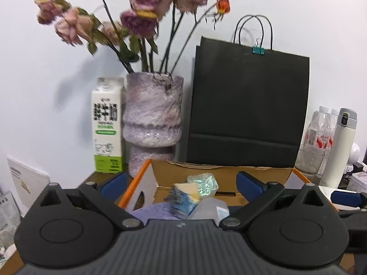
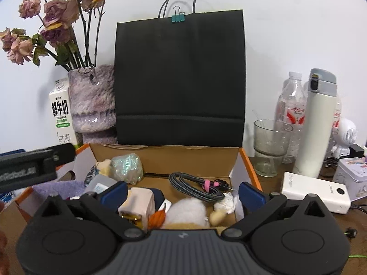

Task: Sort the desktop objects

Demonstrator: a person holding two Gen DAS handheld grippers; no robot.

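Observation:
An open cardboard box (image 1: 229, 171) with orange edges stands right in front of both grippers. My left gripper (image 1: 182, 182) is open above its left part. Between the blue pads (image 1: 114, 182), untouched, lie a blurred blue and yellow item (image 1: 183, 202), a shiny iridescent packet (image 1: 203, 183) and purple cloth (image 1: 156, 214). My right gripper (image 2: 182, 194) is also open, over the box (image 2: 183, 158). Below it rest a coiled braided cable (image 2: 195, 185), a beige cube (image 2: 137, 202), a white fluffy item (image 2: 188, 212) and the iridescent packet (image 2: 127, 165). The left gripper's body (image 2: 29, 167) shows at the left edge.
A black paper bag (image 2: 181, 80) stands behind the box. To its left stand a purple vase of dried roses (image 2: 91, 105) and a milk carton (image 2: 62, 114). To the right are a glass (image 2: 269, 146), water bottles (image 2: 292, 107), a white flask (image 2: 317, 123), a power bank (image 2: 316, 190) and a tin (image 2: 352, 175).

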